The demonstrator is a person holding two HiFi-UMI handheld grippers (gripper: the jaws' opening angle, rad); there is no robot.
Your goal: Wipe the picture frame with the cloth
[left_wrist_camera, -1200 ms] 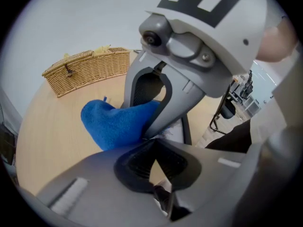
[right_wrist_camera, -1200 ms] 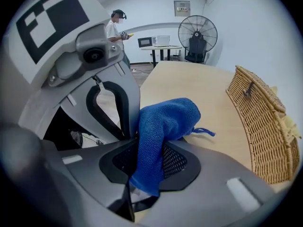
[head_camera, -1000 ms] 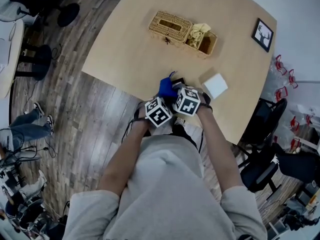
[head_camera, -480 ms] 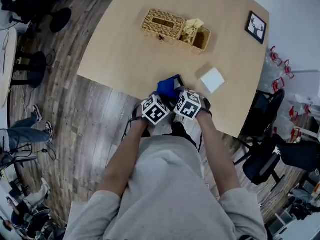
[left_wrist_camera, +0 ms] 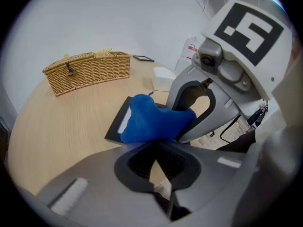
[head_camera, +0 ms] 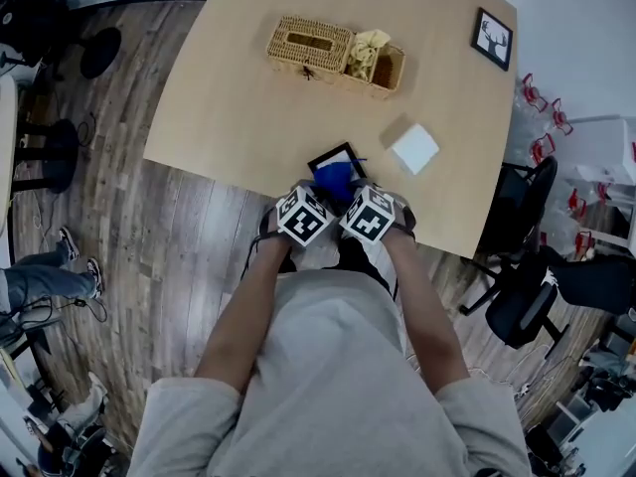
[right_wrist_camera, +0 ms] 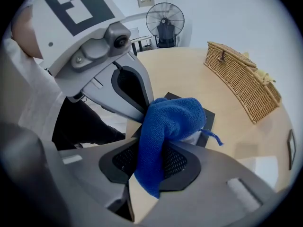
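Observation:
A black picture frame (head_camera: 326,157) (left_wrist_camera: 117,124) lies flat near the table's front edge. A blue cloth (head_camera: 338,179) (right_wrist_camera: 173,119) rests on the frame's near part. My right gripper (right_wrist_camera: 154,148) is shut on the cloth, which bulges out past its tips onto the frame (right_wrist_camera: 208,113). Beside it on the left, my left gripper (left_wrist_camera: 154,145) has its jaws closed to a slit, with the tips at the frame's near edge. The cloth (left_wrist_camera: 151,119) hides where those tips touch. In the head view both marker cubes sit side by side just short of the frame.
A wicker basket (head_camera: 310,42) (left_wrist_camera: 87,70) stands at the far side of the wooden table (head_camera: 238,107). A white box (head_camera: 414,149) lies right of the frame. A small deer picture (head_camera: 493,38) sits at the far right corner. Office chairs (head_camera: 522,296) stand to the right.
The cloth and both grippers have drawn back toward the table's near edge across the frame, so more of the frame's far part shows now. The head camera has shifted too.

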